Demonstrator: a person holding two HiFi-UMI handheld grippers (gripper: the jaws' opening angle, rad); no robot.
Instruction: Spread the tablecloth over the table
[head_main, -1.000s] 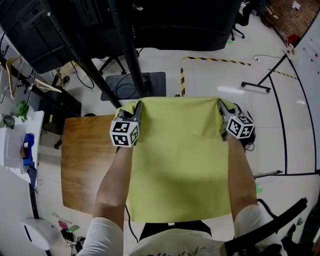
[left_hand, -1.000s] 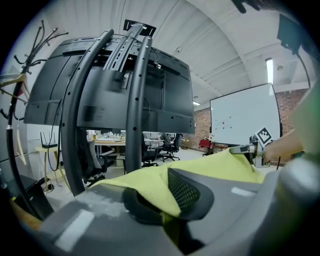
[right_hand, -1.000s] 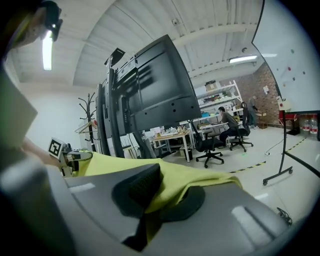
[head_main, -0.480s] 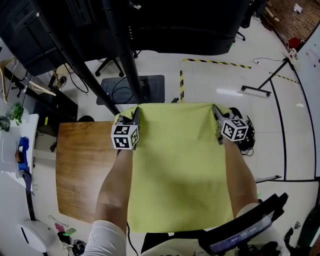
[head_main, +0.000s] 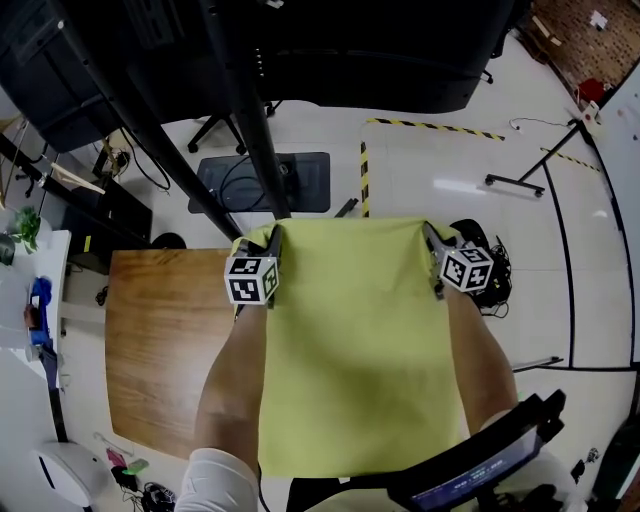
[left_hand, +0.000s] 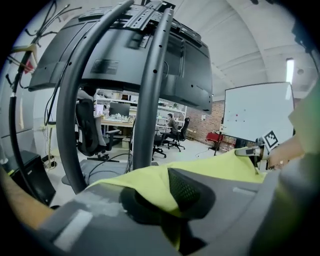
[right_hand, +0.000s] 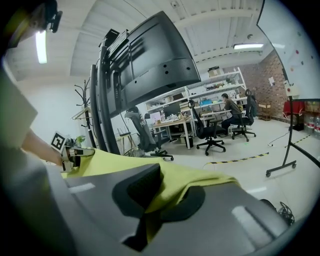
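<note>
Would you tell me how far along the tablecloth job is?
Done: the left gripper and right gripper are each shut on a far corner of the tablecloth. In hand: it is held stretched between them over the wooden table. Left: laying it down, covering the bare wood at the left, and letting go.

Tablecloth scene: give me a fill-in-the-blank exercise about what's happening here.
The left gripper and right gripper each hold one far ____ of the tablecloth. Their jaws are ____ on it. In the head view, the bare table shows on the tablecloth's ____ side.
Missing words: corner; shut; left.
</note>
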